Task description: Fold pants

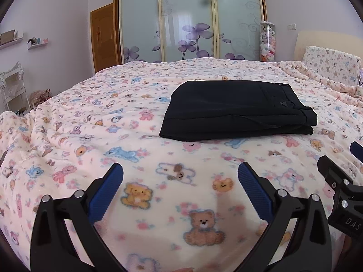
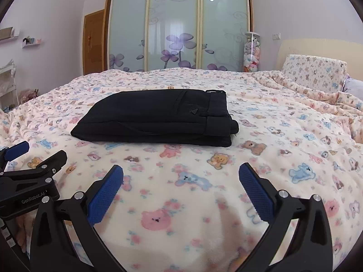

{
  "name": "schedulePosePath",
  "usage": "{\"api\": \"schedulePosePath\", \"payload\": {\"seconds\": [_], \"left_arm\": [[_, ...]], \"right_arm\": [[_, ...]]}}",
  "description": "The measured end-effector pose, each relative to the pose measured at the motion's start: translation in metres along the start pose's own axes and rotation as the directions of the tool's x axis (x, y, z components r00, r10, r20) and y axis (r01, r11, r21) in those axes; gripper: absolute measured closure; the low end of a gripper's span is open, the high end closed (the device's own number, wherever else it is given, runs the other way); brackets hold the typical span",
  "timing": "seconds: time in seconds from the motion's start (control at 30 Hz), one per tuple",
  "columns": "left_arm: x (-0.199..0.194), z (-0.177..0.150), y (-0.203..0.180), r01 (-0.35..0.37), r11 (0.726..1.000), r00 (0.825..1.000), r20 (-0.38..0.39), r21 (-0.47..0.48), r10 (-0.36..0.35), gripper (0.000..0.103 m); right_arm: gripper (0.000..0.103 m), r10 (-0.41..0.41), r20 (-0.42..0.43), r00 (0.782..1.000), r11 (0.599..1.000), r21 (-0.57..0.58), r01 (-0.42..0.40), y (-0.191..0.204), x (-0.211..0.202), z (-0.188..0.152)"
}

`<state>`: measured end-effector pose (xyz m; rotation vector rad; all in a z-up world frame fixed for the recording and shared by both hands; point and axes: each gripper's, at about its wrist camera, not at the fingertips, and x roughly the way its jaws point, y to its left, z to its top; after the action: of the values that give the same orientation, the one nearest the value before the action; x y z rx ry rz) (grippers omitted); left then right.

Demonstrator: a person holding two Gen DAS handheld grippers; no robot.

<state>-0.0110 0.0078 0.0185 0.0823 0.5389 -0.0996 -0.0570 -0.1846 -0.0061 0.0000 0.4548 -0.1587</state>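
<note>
The black pants point(image 1: 236, 111) lie folded into a compact, layered rectangle on the bed point(image 1: 158, 158), with the waistband and a belt loop at their right end and a small triangular tag on the top layer. They rest on a pink fleece blanket point(image 2: 272, 136) printed with teddy bears. Both tools sit near the bed's front edge, apart from the pants: the left tool point(image 1: 180, 175) and the right tool point(image 2: 180, 175) each have their blue-padded fingers spread wide, holding nothing. Behind stand a frosted sliding wardrobe point(image 2: 179, 27) with purple flowers, a wooden door point(image 1: 104, 36) and a matching pillow point(image 2: 315, 72).
</note>
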Motion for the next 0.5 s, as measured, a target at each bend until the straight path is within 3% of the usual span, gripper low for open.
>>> {"api": "schedulePosePath", "payload": {"seconds": [0.5], "left_arm": [[0.0005,-0.0009,-0.0074,0.028,0.999,1.0,-0.005,0.039,-0.028,0.002]], "right_arm": [[0.001,-0.013,0.007,1.0,1.0,0.027,0.013,-0.0059,0.0,-0.0013]]}}
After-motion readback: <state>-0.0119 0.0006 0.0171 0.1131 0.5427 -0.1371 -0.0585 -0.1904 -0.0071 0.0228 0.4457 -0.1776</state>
